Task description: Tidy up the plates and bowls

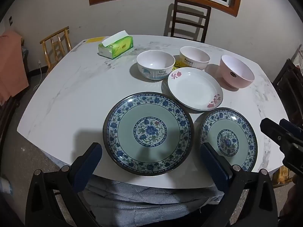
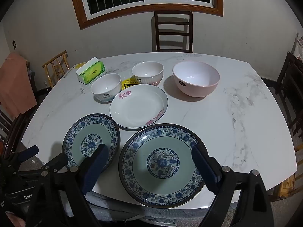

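Note:
Two blue-patterned plates lie at the near table edge: one (image 1: 148,133) (image 2: 90,141) to the left, the other (image 1: 229,139) (image 2: 162,165) to the right. Behind them lies a white plate with pink flowers (image 1: 195,88) (image 2: 139,106). Further back stand a white "Dog" bowl (image 1: 155,64) (image 2: 106,87), a ribbed "Rabbit" bowl (image 1: 195,56) (image 2: 147,72) and a pink bowl (image 1: 236,71) (image 2: 196,80). My left gripper (image 1: 151,158) is open and empty above the left plate. My right gripper (image 2: 149,162) is open and empty above the right plate.
A green tissue box (image 1: 115,46) (image 2: 90,71) sits at the back left of the white marble table (image 1: 75,87). A yellow sticker (image 2: 128,84) lies between the bowls. A dark chair (image 2: 173,32) stands behind the table, a wooden chair (image 1: 55,41) to the left.

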